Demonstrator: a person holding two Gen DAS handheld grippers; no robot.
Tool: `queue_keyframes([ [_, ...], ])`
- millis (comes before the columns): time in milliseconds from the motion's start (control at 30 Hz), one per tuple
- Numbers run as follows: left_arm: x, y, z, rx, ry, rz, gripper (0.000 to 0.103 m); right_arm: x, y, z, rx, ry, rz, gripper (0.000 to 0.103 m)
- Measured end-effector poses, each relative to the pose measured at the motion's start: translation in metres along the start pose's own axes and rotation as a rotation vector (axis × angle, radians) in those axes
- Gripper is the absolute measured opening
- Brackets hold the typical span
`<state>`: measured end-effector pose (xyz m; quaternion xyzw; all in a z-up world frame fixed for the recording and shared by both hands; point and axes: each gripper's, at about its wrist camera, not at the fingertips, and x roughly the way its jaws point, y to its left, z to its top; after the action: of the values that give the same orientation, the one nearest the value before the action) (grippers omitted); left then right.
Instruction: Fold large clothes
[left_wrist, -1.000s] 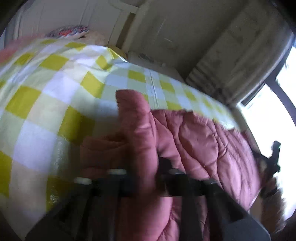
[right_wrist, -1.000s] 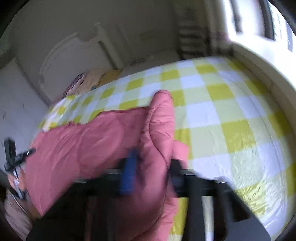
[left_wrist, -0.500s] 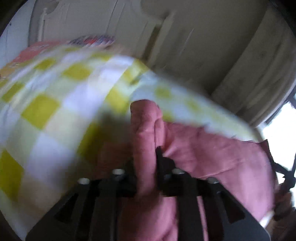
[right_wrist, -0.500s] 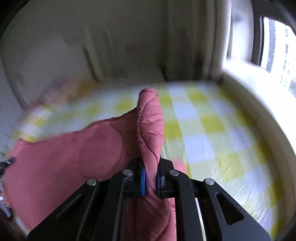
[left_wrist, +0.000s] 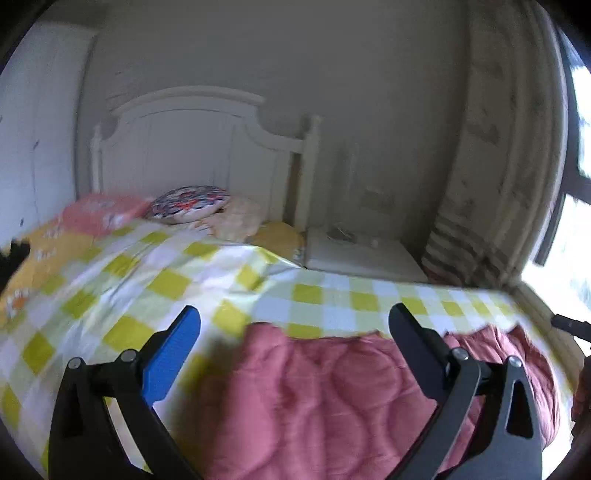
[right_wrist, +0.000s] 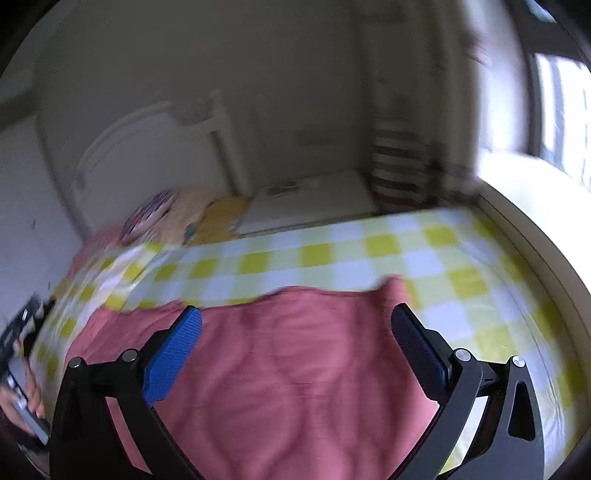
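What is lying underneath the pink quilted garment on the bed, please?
The pink quilted garment lies on a yellow-and-white checked cover. Whatever is beneath its middle is hidden by the garment itself.

Both wrist views look low and forward across the yellow-and-white checked bedspread (left_wrist: 303, 295) (right_wrist: 332, 254) toward the white wooden headboard (left_wrist: 192, 147) (right_wrist: 140, 147), sharing the close quilted pink garment (left_wrist: 314, 398) (right_wrist: 295, 369).

We see a bed (left_wrist: 122, 266) with a white headboard (left_wrist: 192, 147), covered by a yellow-and-white checked sheet (right_wrist: 369, 254). A pink quilted garment (right_wrist: 288, 369) lies spread on the near part of the sheet, and pillows (left_wrist: 188, 205) lie at the head.
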<state>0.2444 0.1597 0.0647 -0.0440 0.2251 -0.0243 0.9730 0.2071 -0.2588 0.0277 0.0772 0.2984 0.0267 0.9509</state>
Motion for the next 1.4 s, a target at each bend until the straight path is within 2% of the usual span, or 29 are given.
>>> queue_keyframes([
  [67,0.020,-0.027,0.001,0.087,0.052,0.016,0.101,0.013,0.028,-0.008,-0.093,0.022,-0.029,0.098],
  [133,0.047,-0.051,-0.012,0.155,0.113,0.049,0.101,0.039,0.051,-0.024,-0.178,0.088,-0.062,0.098],
  [200,0.088,-0.072,-0.046,0.258,0.190,0.116,0.101,0.089,0.068,-0.061,-0.308,0.241,-0.118,0.099],
  [233,0.114,-0.073,-0.066,0.300,0.258,0.141,0.101,0.099,0.066,-0.070,-0.295,0.237,-0.074,0.099],
  [267,0.131,-0.070,-0.082,0.290,0.329,0.117,0.101,0.100,0.056,-0.072,-0.233,0.208,-0.037,0.099],
  [300,0.138,-0.062,-0.082,0.234,0.357,0.106,0.101,0.102,0.051,-0.070,-0.204,0.223,-0.037,0.099],
  [367,0.142,-0.057,-0.079,0.199,0.371,0.101,0.101,0.106,0.049,-0.070,-0.200,0.238,-0.034,0.099],
  [700,0.145,-0.053,-0.084,0.200,0.382,0.095,0.101,0.099,0.047,-0.070,-0.176,0.230,-0.010,0.099],
  [900,0.144,-0.054,-0.083,0.203,0.381,0.101,0.101,0.098,0.045,-0.067,-0.174,0.241,-0.019,0.099],
  [967,0.146,-0.053,-0.084,0.200,0.385,0.100,0.101,0.094,0.049,-0.060,-0.157,0.276,-0.060,0.099],
  [1000,0.146,-0.053,-0.084,0.200,0.385,0.100,0.101,0.087,0.051,-0.056,-0.132,0.270,-0.080,0.099],
  [1033,0.145,-0.053,-0.084,0.199,0.385,0.101,0.101,0.074,0.054,-0.051,-0.095,0.231,-0.064,0.099],
  [1067,0.145,-0.053,-0.084,0.197,0.385,0.099,0.101,0.060,0.060,-0.048,-0.076,0.186,-0.006,0.099],
  [1100,0.145,-0.053,-0.084,0.195,0.386,0.098,0.101,0.048,0.068,-0.047,-0.081,0.153,0.053,0.099],
  [1167,0.145,-0.054,-0.084,0.193,0.386,0.097,0.101,0.039,0.089,-0.057,-0.152,0.147,0.081,0.099],
  [1200,0.146,-0.055,-0.083,0.192,0.387,0.097,0.101,0.042,0.098,-0.065,-0.199,0.168,0.071,0.099],
  [1233,0.146,-0.054,-0.082,0.192,0.388,0.098,0.101,0.055,0.113,-0.082,-0.289,0.225,0.035,0.099],
  [1267,0.146,-0.054,-0.082,0.192,0.387,0.098,0.101,0.063,0.123,-0.097,-0.358,0.226,-0.011,0.099],
  [1300,0.145,-0.054,-0.083,0.190,0.385,0.099,0.101,0.064,0.125,-0.103,-0.374,0.194,-0.024,0.099],
  [1400,0.145,-0.056,-0.083,0.191,0.386,0.101,0.101,0.063,0.118,-0.094,-0.314,0.252,-0.006,0.099],
])
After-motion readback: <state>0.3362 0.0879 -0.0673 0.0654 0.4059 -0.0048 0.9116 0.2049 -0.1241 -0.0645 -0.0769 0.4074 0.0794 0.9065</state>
